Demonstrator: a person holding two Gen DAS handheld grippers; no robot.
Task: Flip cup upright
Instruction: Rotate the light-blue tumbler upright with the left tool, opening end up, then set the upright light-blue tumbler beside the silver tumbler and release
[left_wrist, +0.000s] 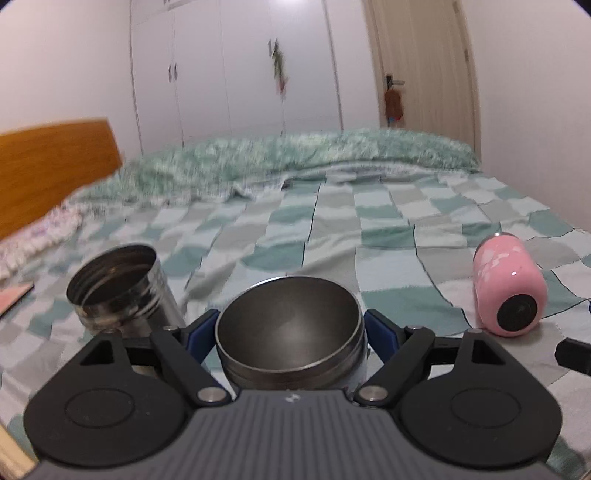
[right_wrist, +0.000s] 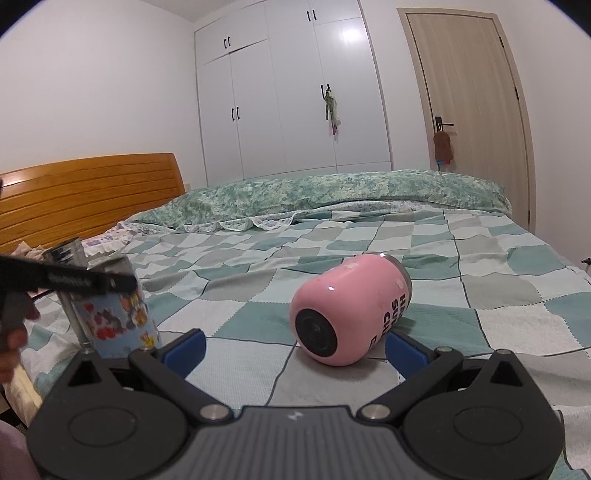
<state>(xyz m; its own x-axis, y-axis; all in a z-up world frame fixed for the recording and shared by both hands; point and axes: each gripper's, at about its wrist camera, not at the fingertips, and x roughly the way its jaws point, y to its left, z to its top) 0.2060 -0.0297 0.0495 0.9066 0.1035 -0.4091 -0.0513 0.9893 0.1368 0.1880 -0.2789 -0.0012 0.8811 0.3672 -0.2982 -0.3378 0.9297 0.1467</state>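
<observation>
My left gripper (left_wrist: 290, 332) is shut on a steel-lined cup (left_wrist: 290, 325) with its open mouth up; in the right wrist view it shows as a blue cartoon-print cup (right_wrist: 118, 317) held upright on the bed. A pink cup (right_wrist: 347, 310) lies on its side on the checked bedspread, black base toward me; it also shows in the left wrist view (left_wrist: 509, 284) at right. My right gripper (right_wrist: 295, 345) is open, its blue pads either side of the pink cup's near end, not touching it.
A second steel cup (left_wrist: 122, 284) stands beside the held one at left. The checked bedspread (right_wrist: 369, 236) covers the bed. A green quilt (right_wrist: 332, 192) lies at the far side, a wooden headboard (right_wrist: 88, 195) at left, wardrobe and door behind.
</observation>
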